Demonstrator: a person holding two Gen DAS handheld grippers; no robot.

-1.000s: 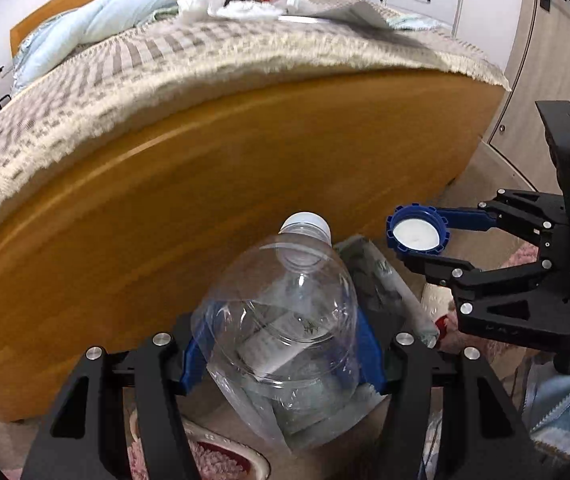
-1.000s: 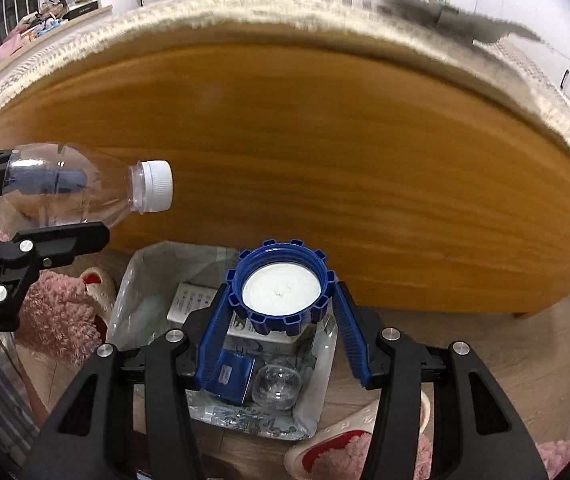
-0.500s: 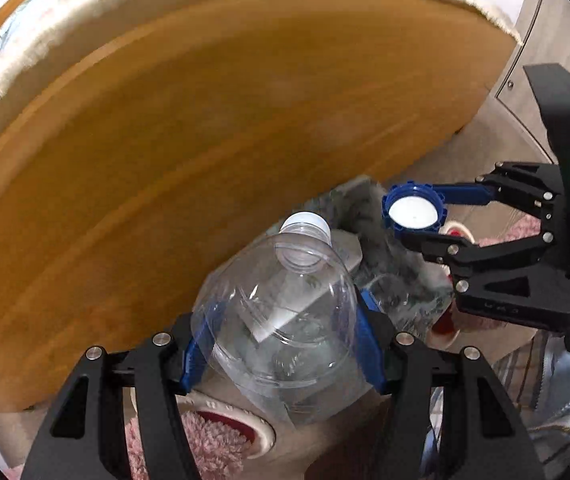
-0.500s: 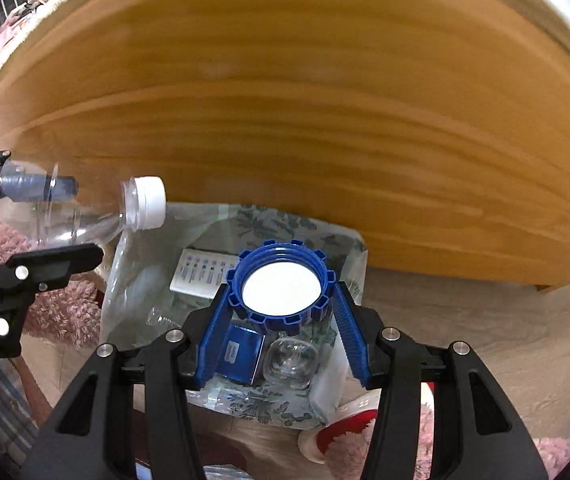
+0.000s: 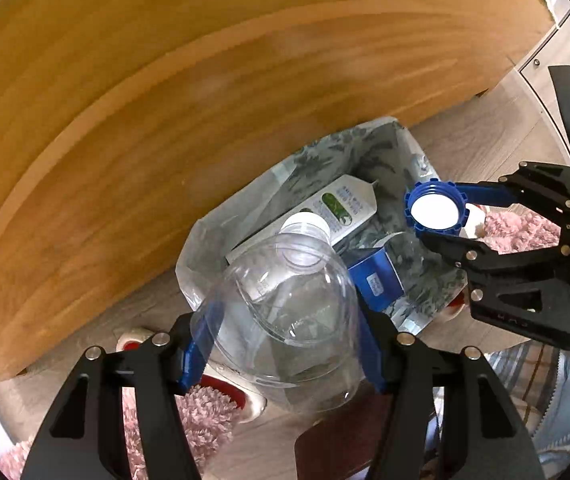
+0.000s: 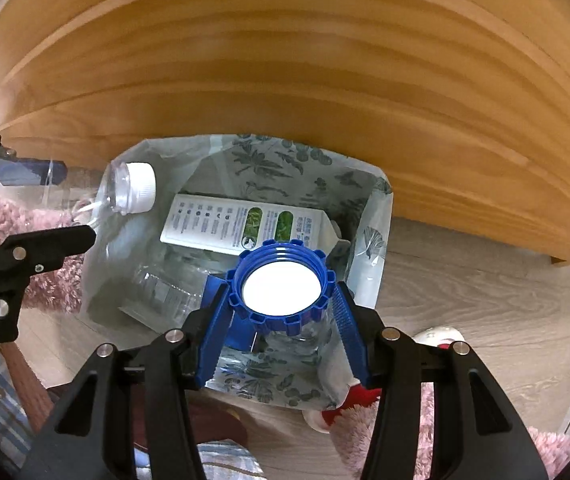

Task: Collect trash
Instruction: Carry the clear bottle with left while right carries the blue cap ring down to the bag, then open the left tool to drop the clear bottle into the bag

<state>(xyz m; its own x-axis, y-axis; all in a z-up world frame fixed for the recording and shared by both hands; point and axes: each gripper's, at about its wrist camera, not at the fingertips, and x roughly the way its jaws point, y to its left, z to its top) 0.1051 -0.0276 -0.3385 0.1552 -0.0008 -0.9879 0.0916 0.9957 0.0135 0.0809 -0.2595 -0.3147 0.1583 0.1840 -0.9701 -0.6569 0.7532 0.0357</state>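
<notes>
A clear plastic bottle [image 5: 285,304] with a white cap points down at the open leaf-patterned trash bag [image 5: 317,160], and my left gripper [image 5: 285,340] is shut on its body. My right gripper [image 6: 281,332] is shut on a clear jar with a blue notched lid [image 6: 281,288], held over the bag [image 6: 269,156]. Inside the bag lie a white carton [image 6: 245,224], a blue box [image 5: 373,276] and another clear bottle [image 6: 161,288]. In the right wrist view the held bottle [image 6: 125,188] and left gripper [image 6: 37,204] hover at the bag's left rim.
The wooden bed side [image 5: 165,80] rises just behind the bag. Pink fluffy slippers [image 5: 205,412] [image 6: 425,420] lie on the wood floor [image 6: 465,280] on both sides of it. A person's checked clothing [image 5: 525,380] shows at the lower right of the left wrist view.
Both grippers have tilted down and moved in over the bag with their loads. The bed top has left view and the bag's contents now show.
</notes>
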